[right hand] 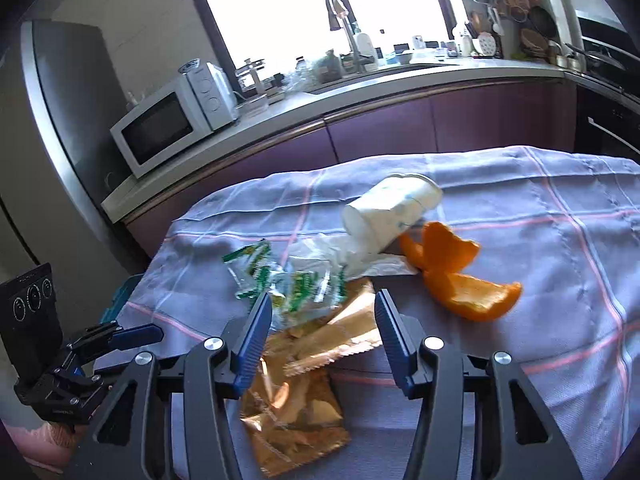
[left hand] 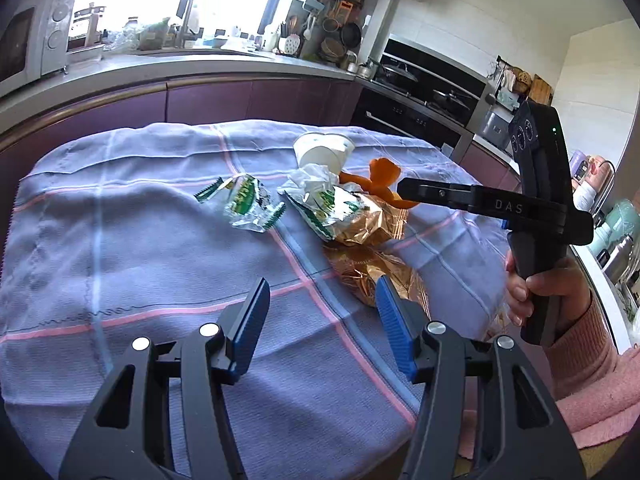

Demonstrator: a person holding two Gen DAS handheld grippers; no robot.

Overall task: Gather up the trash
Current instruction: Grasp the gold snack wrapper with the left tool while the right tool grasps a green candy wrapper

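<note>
Lying heaped mid-desk on the checked cloth (left hand: 120, 240) is your trash: gold foil wrappers (right hand: 296, 412), green-printed wrappers (left hand: 250, 204), a tipped paper cup (right hand: 390, 216) and orange peel (right hand: 460, 280). Both your left tongs (left hand: 322, 320) and right tongs (right hand: 322, 332) gape empty above it. Lower the right around the nearest foil, pinching a crumpled fold. Only "DAS" is readable, on the right tongs' body.

Both grippers, left (left hand: 322, 300) & right (right hand: 323, 312), tilted down, jaws apart w/ nothing clamped.
</note>
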